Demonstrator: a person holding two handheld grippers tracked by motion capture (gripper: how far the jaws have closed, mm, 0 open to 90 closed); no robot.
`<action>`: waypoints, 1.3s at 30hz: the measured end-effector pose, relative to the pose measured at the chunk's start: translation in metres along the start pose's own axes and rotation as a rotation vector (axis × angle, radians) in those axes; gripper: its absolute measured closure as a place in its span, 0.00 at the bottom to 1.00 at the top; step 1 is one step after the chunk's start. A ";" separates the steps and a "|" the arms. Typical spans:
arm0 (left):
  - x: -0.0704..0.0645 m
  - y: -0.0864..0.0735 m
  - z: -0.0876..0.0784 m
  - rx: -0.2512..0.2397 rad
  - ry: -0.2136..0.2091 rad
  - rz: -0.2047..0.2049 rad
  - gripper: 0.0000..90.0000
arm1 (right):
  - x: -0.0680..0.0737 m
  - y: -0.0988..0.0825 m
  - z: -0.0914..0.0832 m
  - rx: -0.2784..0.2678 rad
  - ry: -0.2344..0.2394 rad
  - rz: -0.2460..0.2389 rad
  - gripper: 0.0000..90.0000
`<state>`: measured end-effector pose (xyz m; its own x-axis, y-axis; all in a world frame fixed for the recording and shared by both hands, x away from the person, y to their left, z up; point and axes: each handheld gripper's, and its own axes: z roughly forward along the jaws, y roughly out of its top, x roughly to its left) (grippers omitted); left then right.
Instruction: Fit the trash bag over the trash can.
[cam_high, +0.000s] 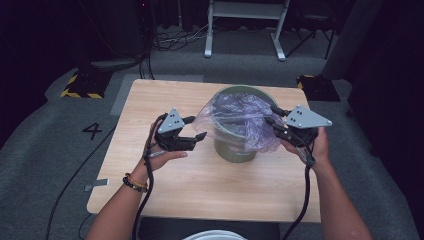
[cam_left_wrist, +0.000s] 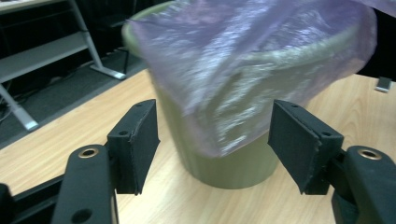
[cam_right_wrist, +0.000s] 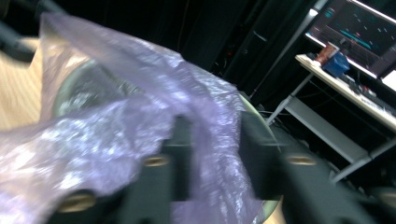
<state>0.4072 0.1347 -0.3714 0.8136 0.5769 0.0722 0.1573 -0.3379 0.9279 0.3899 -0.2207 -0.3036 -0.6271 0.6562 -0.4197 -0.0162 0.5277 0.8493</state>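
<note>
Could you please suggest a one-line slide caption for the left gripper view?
Open left tool faces the green bin, its purple bag draped over the rim.

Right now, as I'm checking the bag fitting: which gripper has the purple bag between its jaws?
The right gripper: the purple bag hangs between its jaws. The left gripper stands open, clear of it.

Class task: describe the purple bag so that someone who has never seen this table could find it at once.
Start at the wooden table. Toward its far middle stands a green bin. The purple bag drapes over its rim: thin, crinkled, translucent plastic, unlike the solid bin.
</note>
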 end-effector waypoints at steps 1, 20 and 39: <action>-0.002 0.001 0.003 0.009 0.003 0.008 0.37 | 0.000 0.000 0.000 0.000 0.000 0.000 0.61; 0.004 0.000 0.013 0.073 0.062 0.055 1.00 | 0.028 -0.048 -0.048 -0.059 0.100 0.022 0.26; 0.029 -0.006 0.015 0.116 0.098 0.064 1.00 | 0.011 -0.055 -0.019 -0.033 0.000 0.039 0.99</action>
<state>0.4381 0.1426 -0.3800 0.7668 0.6190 0.1702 0.1751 -0.4568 0.8722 0.3692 -0.2526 -0.3487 -0.6281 0.6756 -0.3862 -0.0176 0.4838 0.8750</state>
